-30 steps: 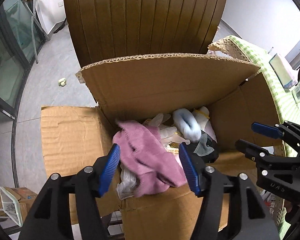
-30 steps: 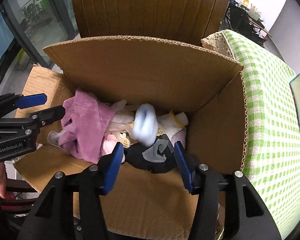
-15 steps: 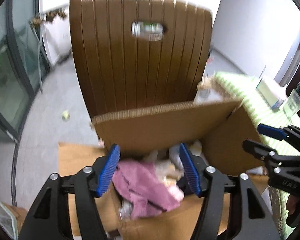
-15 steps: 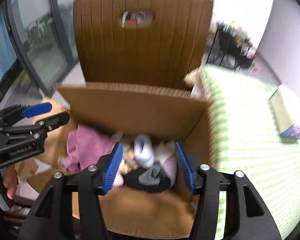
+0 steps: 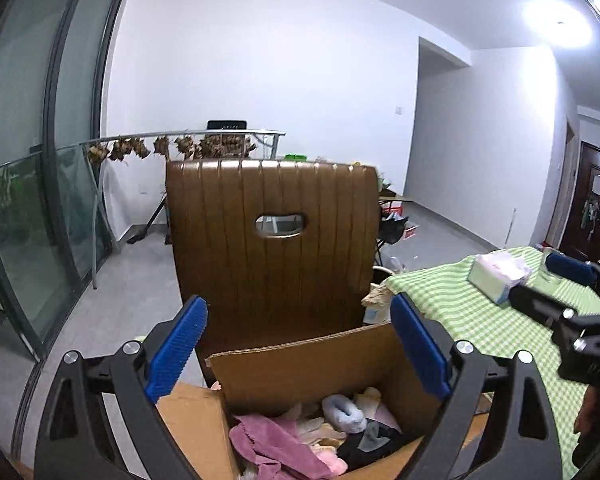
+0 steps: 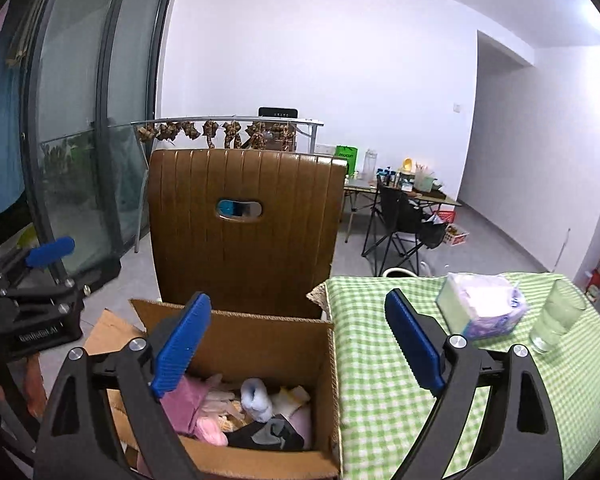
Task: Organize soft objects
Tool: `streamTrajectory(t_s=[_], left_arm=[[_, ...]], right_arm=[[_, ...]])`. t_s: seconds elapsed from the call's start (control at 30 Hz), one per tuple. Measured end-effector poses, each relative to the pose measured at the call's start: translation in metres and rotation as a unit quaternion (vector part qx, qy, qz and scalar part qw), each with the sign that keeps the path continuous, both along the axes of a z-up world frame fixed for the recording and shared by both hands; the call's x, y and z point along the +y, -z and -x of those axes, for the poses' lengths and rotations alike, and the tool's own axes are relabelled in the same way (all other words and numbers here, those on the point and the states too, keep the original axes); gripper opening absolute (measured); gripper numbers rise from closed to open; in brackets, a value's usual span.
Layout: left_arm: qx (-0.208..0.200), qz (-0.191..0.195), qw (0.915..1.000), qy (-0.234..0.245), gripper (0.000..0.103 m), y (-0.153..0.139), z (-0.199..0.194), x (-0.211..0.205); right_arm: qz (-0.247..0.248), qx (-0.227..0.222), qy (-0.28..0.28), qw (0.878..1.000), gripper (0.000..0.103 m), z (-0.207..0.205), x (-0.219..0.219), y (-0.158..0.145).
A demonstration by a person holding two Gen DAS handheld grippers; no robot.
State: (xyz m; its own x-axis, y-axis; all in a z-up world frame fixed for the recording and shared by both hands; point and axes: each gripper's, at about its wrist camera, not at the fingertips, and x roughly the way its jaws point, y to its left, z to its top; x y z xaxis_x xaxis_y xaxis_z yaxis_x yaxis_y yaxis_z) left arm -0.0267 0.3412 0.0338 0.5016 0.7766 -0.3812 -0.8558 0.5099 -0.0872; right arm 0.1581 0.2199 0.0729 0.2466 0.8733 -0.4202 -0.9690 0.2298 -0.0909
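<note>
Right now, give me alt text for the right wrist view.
The right gripper, opening and empty, hangs over a cardboard box of socks and gloves. A brown chair stands behind; a green checked table is right.

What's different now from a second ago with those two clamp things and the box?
Both have lifted and tipped up away from the box, so the room shows. The left gripper and right gripper are opening wider, with nothing between them. The pink cloth, blue sock and other soft things lie in the box as before.
</note>
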Motion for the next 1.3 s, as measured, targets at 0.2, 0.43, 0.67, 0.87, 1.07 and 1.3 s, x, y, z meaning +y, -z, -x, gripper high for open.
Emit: streamTrajectory(t_s=[0.2,0.43,0.67,0.87,1.07,1.3], left_arm=[[-0.002,-0.014,0.9999,0.009,0.093,-0.013,0.003,-0.022],[-0.003,-0.026,0.9993,0.028,0.093,-0.022,-0.001,-0.039],[-0.002,-0.035,0.9955,0.088,0.093,-0.024,-0.036,-0.061],[-0.002,-0.035,0.9826,0.182,0.093,-0.024,-0.098,-0.104],[-0.003,-0.021,0.9554,0.295,0.093,-0.016,-0.166,-0.172],[0.002,-0.012,0.9071,0.421,0.093,-0.011,-0.229,-0.269]], right_arm=[[-0.009,0.010,0.019,1.000,0.085,-0.001,-0.022,-0.001],[-0.017,0.014,0.042,0.999,0.085,-0.005,-0.037,-0.004],[-0.019,0.016,0.093,0.995,0.085,-0.026,-0.074,-0.005],[-0.012,0.026,0.190,0.981,0.085,-0.067,-0.140,0.003],[-0.003,0.019,0.321,0.947,0.085,-0.103,-0.247,0.003],[0.015,0.032,0.476,0.879,0.085,-0.119,-0.388,0.008]])
